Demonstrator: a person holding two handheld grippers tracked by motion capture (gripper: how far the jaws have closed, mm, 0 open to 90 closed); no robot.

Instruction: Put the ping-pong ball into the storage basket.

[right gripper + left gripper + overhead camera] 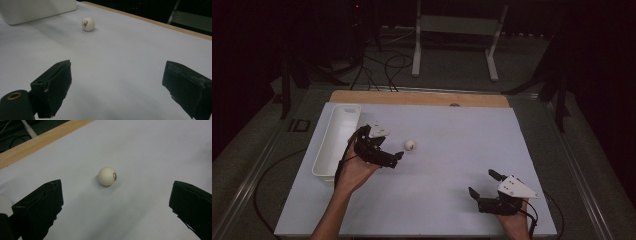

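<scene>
— White sheet from above: where's the left gripper [388, 150]?
— Palm-up hand, just beside the small white printed ball [410, 145]; right gripper [484, 186] well apart.
— Left gripper view?
— Jaws wide, ball [107, 176] ahead between them.
— Right gripper view?
— Wide too, ball [88, 24] far ahead.

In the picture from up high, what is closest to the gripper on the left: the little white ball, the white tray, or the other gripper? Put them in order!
From the left gripper:
1. Ball: just ahead of its jaws, toward the table's middle.
2. White tray: along the table's left edge, behind the hand.
3. Right gripper: far off, near the table's bottom right.
</scene>
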